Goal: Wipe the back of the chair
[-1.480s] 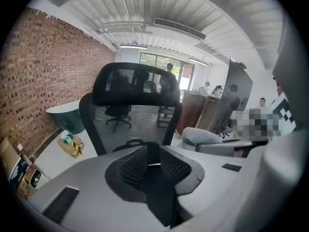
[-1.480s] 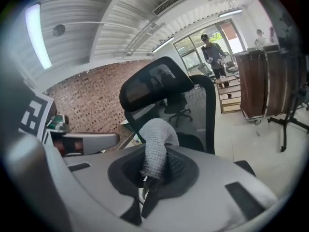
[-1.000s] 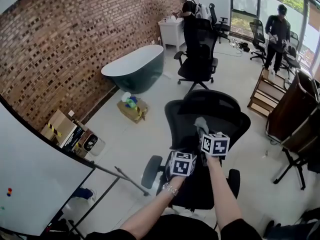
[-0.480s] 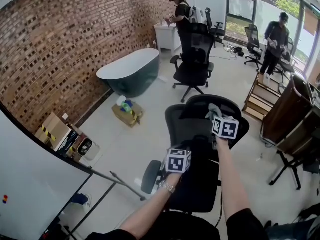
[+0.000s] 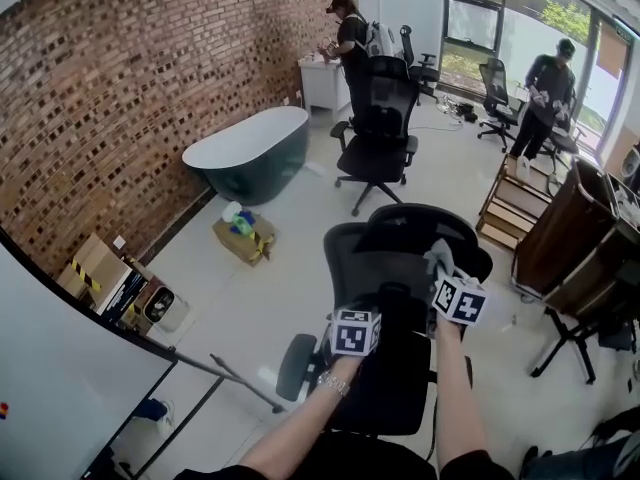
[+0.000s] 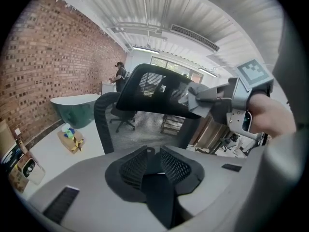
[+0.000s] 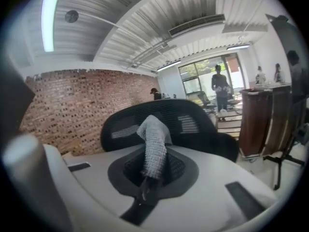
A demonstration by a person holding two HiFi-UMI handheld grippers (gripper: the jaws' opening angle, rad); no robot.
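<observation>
A black mesh office chair (image 5: pixel 385 263) stands in front of me, its back (image 6: pixel 154 88) facing me. My right gripper (image 5: pixel 455 286) is shut on a grey cloth (image 5: pixel 438 258) at the upper right part of that back. In the right gripper view the cloth (image 7: pixel 154 141) stands up from the shut right gripper (image 7: pixel 153 162) before the curved top of the chair (image 7: pixel 159 115). My left gripper (image 5: pixel 356 330) is lower, by the middle of the back. Seen from its own camera, the left gripper (image 6: pixel 154 151) is shut on nothing. That view also shows the right gripper (image 6: pixel 241 100) with the cloth (image 6: pixel 198 94).
A second black chair (image 5: pixel 378 118) and a dark green bathtub (image 5: pixel 245 153) stand farther off. A cardboard box (image 5: pixel 242 236) lies on the floor. A whiteboard (image 5: pixel 70 358) is at my left, wooden shelves (image 5: pixel 510 203) and a brown cabinet (image 5: pixel 575 238) at my right. Two people (image 5: pixel 345 38) (image 5: pixel 535 88) stand at the back.
My right gripper has carried the cloth from the middle of the chair's back up and to the right. The left gripper has stayed low on the back.
</observation>
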